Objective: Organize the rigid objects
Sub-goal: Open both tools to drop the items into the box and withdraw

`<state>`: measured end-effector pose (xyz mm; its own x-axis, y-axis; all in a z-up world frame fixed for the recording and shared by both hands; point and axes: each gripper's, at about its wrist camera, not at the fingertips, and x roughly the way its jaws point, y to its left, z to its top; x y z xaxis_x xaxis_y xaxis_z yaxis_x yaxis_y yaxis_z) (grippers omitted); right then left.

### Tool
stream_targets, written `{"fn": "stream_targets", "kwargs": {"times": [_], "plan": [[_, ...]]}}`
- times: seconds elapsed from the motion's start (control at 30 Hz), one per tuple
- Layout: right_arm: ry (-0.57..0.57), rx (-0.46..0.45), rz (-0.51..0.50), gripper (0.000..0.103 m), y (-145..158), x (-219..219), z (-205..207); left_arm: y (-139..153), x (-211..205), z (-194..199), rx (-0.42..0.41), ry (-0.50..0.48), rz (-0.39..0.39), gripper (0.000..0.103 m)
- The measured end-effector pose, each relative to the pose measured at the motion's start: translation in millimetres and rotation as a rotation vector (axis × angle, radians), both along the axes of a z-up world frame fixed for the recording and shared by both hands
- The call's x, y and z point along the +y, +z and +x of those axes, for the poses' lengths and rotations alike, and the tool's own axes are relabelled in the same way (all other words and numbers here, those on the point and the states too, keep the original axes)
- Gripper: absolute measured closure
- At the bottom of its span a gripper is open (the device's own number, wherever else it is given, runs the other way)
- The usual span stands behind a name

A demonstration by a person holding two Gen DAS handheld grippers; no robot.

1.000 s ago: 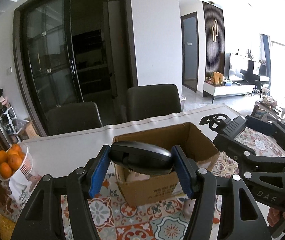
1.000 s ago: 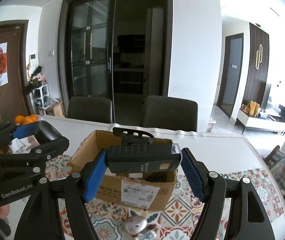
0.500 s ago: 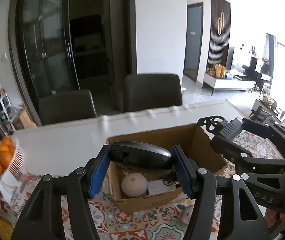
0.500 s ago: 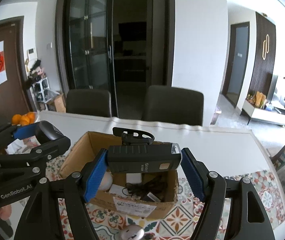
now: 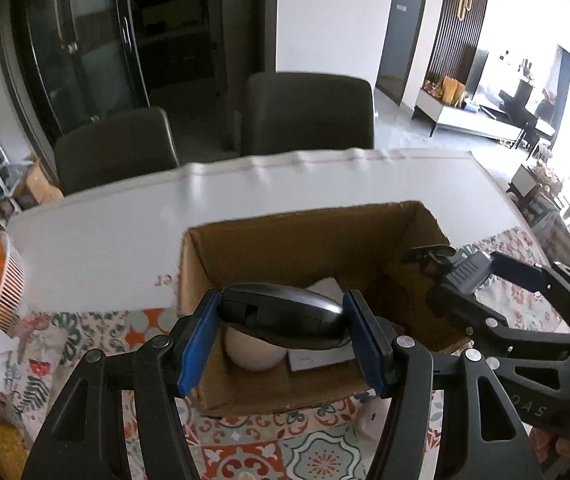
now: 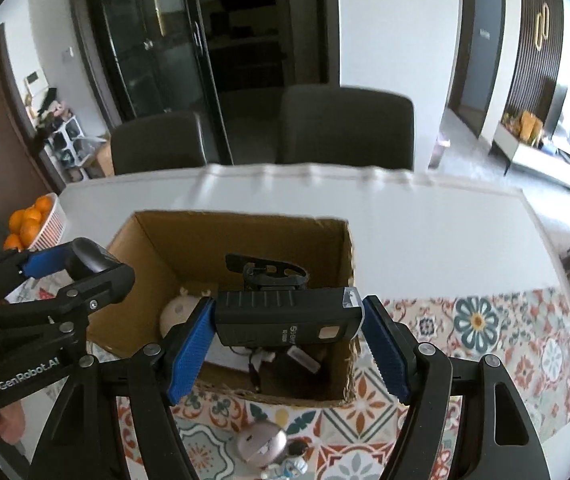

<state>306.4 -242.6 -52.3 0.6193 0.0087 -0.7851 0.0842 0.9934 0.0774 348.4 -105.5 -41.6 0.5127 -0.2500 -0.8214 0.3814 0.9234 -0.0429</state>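
Now — left tongs (image 5: 283, 334) clamp mouse (image 5: 281, 314), right tongs (image 6: 287, 338) clamp flashlight (image 6: 289, 316) — above open box (image 6: 241, 220).

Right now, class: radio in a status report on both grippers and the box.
Left gripper shut on black mouse. Right gripper shut on black bike light. Both above open cardboard box, already part filled. Nothing blocking.

Box contents (image 5: 317, 356) partly hidden
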Motion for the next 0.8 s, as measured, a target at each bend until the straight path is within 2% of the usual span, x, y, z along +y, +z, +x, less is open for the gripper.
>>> {"fn": "stream_targets", "kwargs": {"times": [0.17, 0.47, 0.53, 0.6, 0.67, 0.8], "plan": [[-0.011, 0.026, 0.006, 0.030, -9, -3, 0, -14, -8, 6, 0.055, 0.000, 0.021, 0.041], [-0.006, 0.035, -0.008, 0.030, -10, -3, -2, -23, -7, 6, 0.095, 0.012, 0.013, 0.041], [-0.006, 0.035, -0.008, 0.030, -9, -2, -2, -19, -5, 4, 0.070, 0.017, 0.017, 0.037], [-0.004, 0.037, -0.003, 0.030, -10, -2, -2, -13, -3, 2, 0.040, 0.029, 0.036, 0.025], [-0.004, 0.037, -0.002, 0.030, -9, -3, -2, -6, 0, -1, -0.006, 0.049, 0.068, 0.018], [0.000, 0.033, -0.003, 0.030, -8, -1, -2, 7, 8, -10, -0.085, 0.101, 0.126, 0.009]]}}
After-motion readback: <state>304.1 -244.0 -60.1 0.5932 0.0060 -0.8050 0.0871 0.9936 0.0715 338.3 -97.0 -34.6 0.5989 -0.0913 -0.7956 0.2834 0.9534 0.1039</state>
